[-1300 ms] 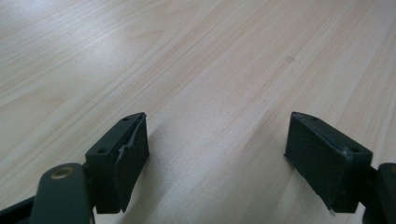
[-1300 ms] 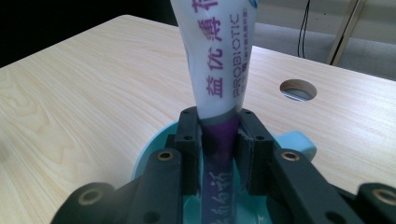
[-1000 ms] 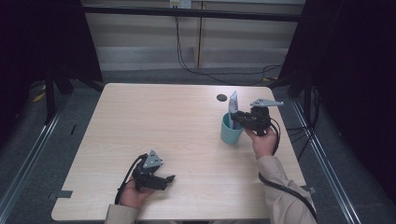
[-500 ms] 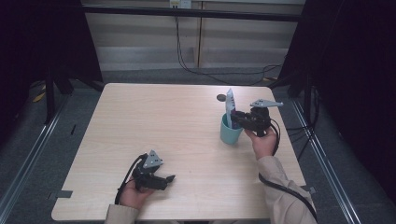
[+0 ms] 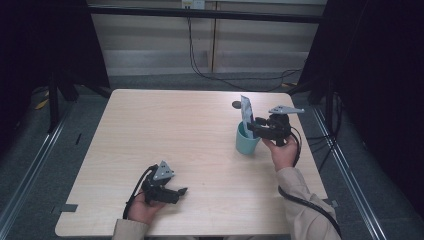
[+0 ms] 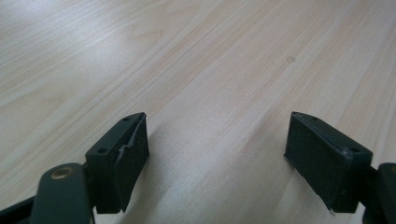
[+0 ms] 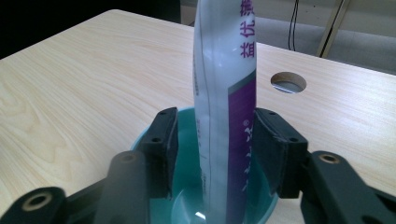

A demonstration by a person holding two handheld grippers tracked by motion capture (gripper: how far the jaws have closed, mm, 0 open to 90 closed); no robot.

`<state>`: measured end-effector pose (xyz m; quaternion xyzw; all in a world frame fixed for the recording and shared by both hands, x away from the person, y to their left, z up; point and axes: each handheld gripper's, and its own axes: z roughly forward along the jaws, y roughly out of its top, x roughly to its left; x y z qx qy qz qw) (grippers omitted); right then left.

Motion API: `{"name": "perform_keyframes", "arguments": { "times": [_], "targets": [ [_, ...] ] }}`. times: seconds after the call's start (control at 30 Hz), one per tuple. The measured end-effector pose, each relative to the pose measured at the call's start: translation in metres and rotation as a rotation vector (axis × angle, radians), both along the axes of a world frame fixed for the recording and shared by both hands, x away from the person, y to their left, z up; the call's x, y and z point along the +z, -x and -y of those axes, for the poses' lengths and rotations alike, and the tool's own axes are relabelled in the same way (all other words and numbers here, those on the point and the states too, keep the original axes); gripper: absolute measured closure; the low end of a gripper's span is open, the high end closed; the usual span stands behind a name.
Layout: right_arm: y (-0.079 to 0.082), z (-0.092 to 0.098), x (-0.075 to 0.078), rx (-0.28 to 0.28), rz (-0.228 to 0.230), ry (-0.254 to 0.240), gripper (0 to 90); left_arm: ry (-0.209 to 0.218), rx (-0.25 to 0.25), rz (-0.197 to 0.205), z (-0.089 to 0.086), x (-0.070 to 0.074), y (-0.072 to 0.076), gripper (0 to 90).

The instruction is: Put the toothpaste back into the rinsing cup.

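While right gripper (image 5: 255,125) is hovering over teal cup (image 5: 246,141) near table's (image 5: 165,130) far right edge, its jaws have just been opening, letting go of tube (image 7: 229,93). Tube is standing upright inside cup, between parted jaws, right pad possibly brushing it. Judging step: release after placing. Next move is likely calling for lifting straight up, avoiding tipping tube. Left gripper (image 5: 172,192) is resting near front edge, jaws wide, holding nothing.

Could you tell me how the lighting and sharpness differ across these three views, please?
High view: evenly lit table, dark surroundings. Left gripper view: soft glare on the wood, claw tips blurred. Right gripper view: sheen on the tube, near claw arms soft.
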<state>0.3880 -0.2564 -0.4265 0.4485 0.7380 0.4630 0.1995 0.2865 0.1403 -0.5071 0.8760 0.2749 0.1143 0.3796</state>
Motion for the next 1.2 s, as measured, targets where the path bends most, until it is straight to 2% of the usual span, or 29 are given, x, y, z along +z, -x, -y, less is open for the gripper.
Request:
{"name": "perform_keyframes", "arguments": {
  "times": [0.23, 0.37, 0.5, 0.73, 1.2],
  "targets": [
    [0.002, -0.001, 0.001, -0.005, 0.003, -0.008, 34.5, 0.005, 0.003, 0.0, 0.0, 0.0, 0.0, 21.1],
    [0.003, 0.0, 0.003, 0.002, -0.019, -0.015, 28.7, 0.004, 0.005, -0.001, 0.0, 0.0, 0.0, 21.1],
    [0.009, 0.001, 0.005, 0.014, -0.018, -0.024, 26.1, 0.008, 0.003, -0.002, 0.0, 0.0, 0.0, 21.1],
    [0.019, 0.001, 0.011, 0.039, -0.021, -0.007, 23.4, 0.008, 0.004, -0.002, 0.0, 0.0, 0.0, 21.0],
    [0.037, 0.005, 0.018, 0.048, -0.025, 0.001, 20.3, 0.005, 0.005, 0.0, 0.0, 0.0, 0.0, 21.0]
  ]
}}
